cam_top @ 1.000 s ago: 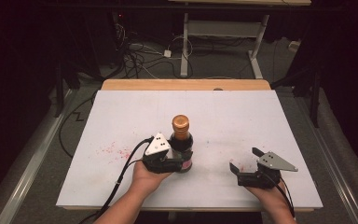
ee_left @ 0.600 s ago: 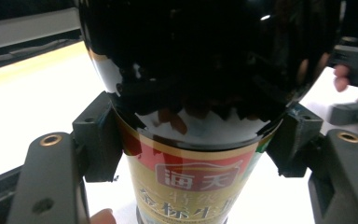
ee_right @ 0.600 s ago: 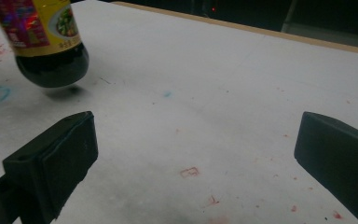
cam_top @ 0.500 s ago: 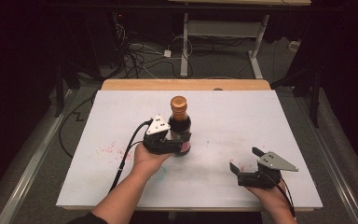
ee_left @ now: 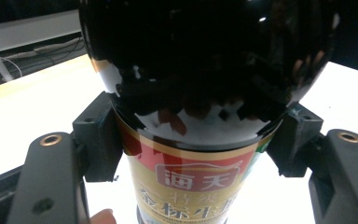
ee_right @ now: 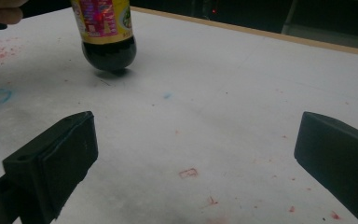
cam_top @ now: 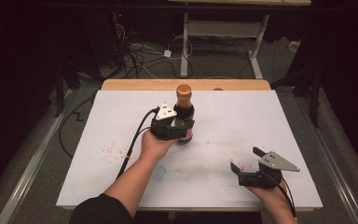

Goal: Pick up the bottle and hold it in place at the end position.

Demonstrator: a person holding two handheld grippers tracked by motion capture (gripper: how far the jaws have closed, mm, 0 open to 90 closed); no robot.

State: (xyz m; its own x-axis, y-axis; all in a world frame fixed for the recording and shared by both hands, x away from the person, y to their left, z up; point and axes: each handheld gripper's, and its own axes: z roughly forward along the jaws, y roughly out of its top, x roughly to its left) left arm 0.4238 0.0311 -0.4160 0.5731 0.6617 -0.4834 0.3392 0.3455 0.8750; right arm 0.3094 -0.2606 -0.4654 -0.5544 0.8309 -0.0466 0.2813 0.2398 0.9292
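Note:
A dark sauce bottle (cam_top: pixel 184 112) with an orange-brown cap stands upright near the middle of the white table top (cam_top: pixel 242 116). My left gripper (cam_top: pixel 179 128) is shut on its body, one jaw pressed on each side just above the red and yellow label (ee_left: pixel 191 179). In the right gripper view the bottle (ee_right: pixel 107 35) hangs slightly above its shadow, so it seems lifted off the surface. My right gripper (cam_top: pixel 244 163) stays low near the front right of the table, open, with nothing between its fingers (ee_right: pixel 58 158).
Faint red specks (cam_top: pixel 112 149) and a blue smudge (cam_top: pixel 158 175) mark the white surface. A wooden strip (cam_top: pixel 186 85) edges the far side. Cables (cam_top: pixel 140 56) and a desk frame (cam_top: pixel 223 32) lie on the dark floor beyond.
My left gripper has carried the bottle away from the person, toward the table's middle. The right gripper has stayed where it was.

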